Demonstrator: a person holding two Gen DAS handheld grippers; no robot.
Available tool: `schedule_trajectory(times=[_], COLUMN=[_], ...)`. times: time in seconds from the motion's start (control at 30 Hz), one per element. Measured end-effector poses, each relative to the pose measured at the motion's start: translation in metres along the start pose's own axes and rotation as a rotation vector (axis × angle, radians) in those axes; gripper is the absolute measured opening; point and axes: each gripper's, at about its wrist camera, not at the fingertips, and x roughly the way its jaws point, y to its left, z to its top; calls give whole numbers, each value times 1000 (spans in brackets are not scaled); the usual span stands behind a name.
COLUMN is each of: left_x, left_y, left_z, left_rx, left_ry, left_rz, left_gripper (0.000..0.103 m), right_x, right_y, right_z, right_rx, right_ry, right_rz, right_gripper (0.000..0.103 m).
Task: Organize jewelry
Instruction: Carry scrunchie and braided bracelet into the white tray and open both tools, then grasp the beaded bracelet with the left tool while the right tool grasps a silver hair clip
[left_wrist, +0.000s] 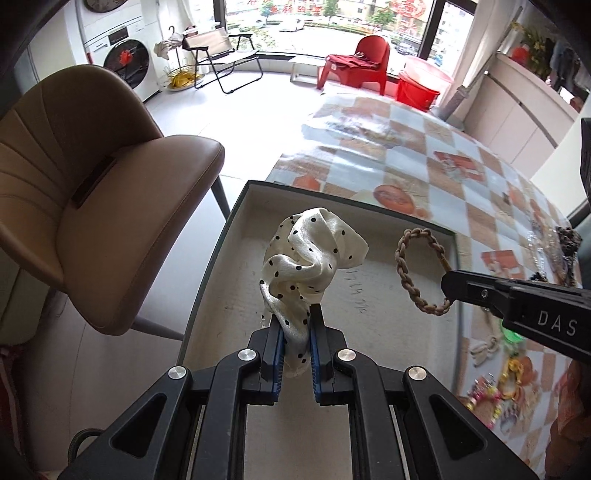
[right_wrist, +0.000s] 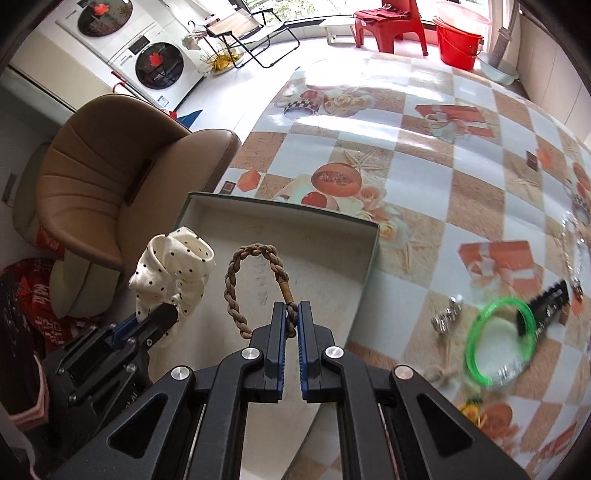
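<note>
The left tool (left_wrist: 296, 325) is clamped on a white dotted scrunchie (left_wrist: 310, 254), lifted above an open shallow box (left_wrist: 236, 236). Beside it, the right tool (right_wrist: 291, 321) pinches a braided brown hair tie (right_wrist: 255, 284) over the same box. A green bangle (right_wrist: 498, 343) lies on the checked bench (right_wrist: 424, 177) nearby.

Tan padded leather chair (left_wrist: 92, 192) beside table; red plastic chair (left_wrist: 360, 61) near window; white stacked washing machines (right_wrist: 147, 59); red bucket (right_wrist: 460, 46).
</note>
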Motion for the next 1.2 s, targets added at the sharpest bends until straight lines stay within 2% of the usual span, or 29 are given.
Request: schedule_trajectory(times=[0.23, 0.4, 0.47, 0.53, 0.57, 0.63, 0.83, 0.93, 0.97, 1.0, 1.03, 1.1, 1.2], left_x=[24, 31, 32, 31, 29, 26, 24, 19, 17, 15, 14, 9, -1], left_y=[-4, -7, -9, -10, -10, -9, -7, -4, -3, -3, -2, -1, -1], left_z=[4, 1, 0, -2, -2, -3, -1, -3, -3, -3, -3, -4, -5], left_rx=[11, 31, 38, 36, 34, 36, 27, 17, 16, 14, 13, 7, 21], left_ry=[10, 27, 36, 24, 7, -7, 13, 14, 13, 11, 11, 0, -20], left_rz=[61, 89, 93, 121, 135, 141, 140, 134, 134, 134, 134, 145, 149], left_gripper=[15, 16, 28, 66, 69, 70, 70, 70, 70, 70, 83, 103, 103], right_x=[29, 43, 46, 50, 51, 51, 52, 44, 38, 34, 29, 21, 6], right_y=[-7, -9, -11, -14, -15, -15, -17, -17, -16, -15, -14, -12, -13], right_z=[19, 20, 20, 20, 20, 20, 25, 26, 26, 26, 26, 26, 22], right_rx=[9, 10, 22, 30, 33, 32, 50, 56, 57, 58, 59, 67, 81], right_ry=[17, 48, 59, 69, 74, 67, 79, 62, 49, 38, 29, 19, 2], right_rz=[8, 5, 7, 5, 3, 5, 18, 38, 40, 43, 47, 59, 66], right_gripper=[6, 6, 6, 7, 7, 8, 9, 25, 38, 48, 49, 49, 52])
